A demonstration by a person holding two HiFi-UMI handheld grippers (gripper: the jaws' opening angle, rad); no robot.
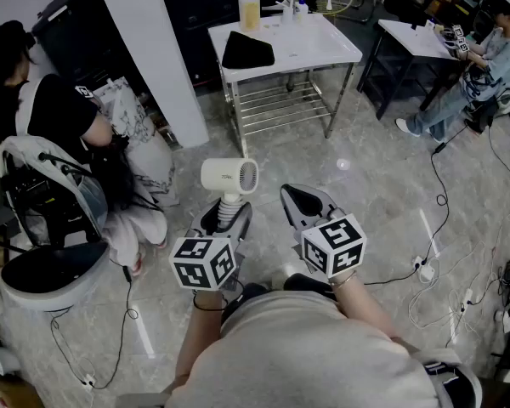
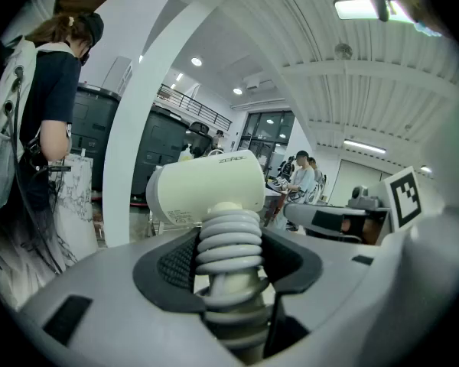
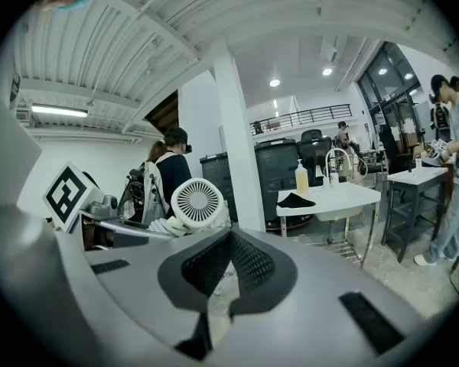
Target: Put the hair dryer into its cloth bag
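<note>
A cream hair dryer [image 1: 229, 177] stands upright in the air, its ribbed grey handle [image 2: 228, 243] clamped between the pads of my left gripper [image 1: 227, 217]. In the left gripper view the dryer's body [image 2: 206, 189] sits just above the jaws. My right gripper [image 1: 300, 199] is shut and empty, held level beside the dryer on its right; from there I see the dryer's round grille [image 3: 196, 202]. The black cloth bag [image 1: 247, 51] lies flat on the white table [image 1: 323, 45] farther ahead, also visible as a dark shape [image 3: 295, 200] in the right gripper view.
A soap bottle [image 1: 249, 8] and a faucet stand at the table's back. A white pillar [image 1: 153, 49] rises at the left of the table. One person sits at the left by a chair [image 1: 51, 270], another at a table far right [image 1: 484, 66]. Cables [image 1: 425, 270] trail over the floor.
</note>
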